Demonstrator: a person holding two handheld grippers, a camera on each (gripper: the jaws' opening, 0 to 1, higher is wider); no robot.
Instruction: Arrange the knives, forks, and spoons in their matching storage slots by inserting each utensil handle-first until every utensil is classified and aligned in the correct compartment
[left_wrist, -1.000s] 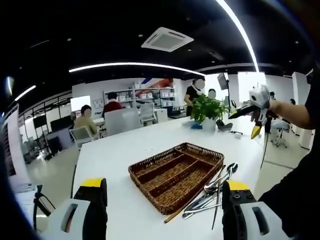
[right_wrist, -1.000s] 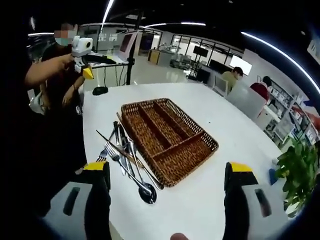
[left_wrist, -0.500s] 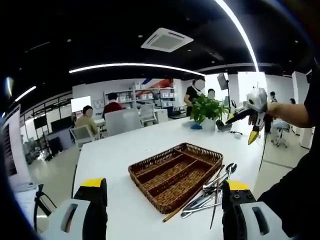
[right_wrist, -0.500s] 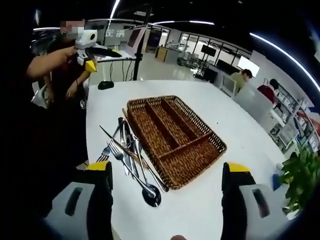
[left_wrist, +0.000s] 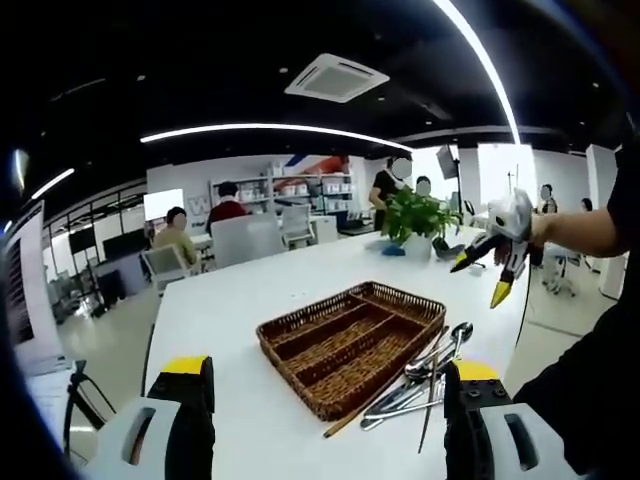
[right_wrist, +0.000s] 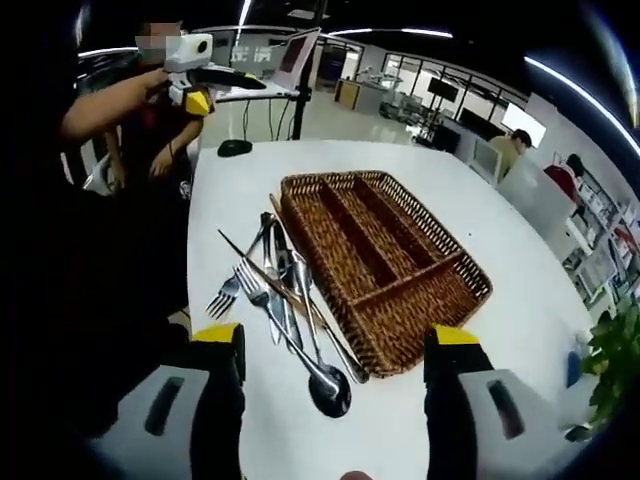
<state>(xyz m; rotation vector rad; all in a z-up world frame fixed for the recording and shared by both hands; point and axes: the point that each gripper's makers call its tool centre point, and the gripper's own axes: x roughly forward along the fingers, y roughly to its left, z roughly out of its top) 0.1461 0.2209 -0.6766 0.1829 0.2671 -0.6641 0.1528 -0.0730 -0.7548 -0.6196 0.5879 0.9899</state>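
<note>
The utensils (right_wrist: 285, 300) lie in a loose crossed pile on the white tabletop (right_wrist: 520, 330), right against one long side of the wicker tray (right_wrist: 385, 265); forks, a spoon and at least one thin stick-like piece overlap. The tray's compartments look bare, so sorting has likely not begun. The risk is the tangle: closing on one handle could drag its neighbours along or flick them off the nearby tabletop edge, and a pinch on two overlapping pieces would put the wrong one in a slot.

The right hand-held gripper (right_wrist: 330, 345) hangs just over the spoon end of the pile, jaws wide, holding nothing. The left hand-held gripper (left_wrist: 325, 375) is also wide and unloaded, with tray and pile (left_wrist: 420, 375) ahead, the pile by its right jaw.
</note>
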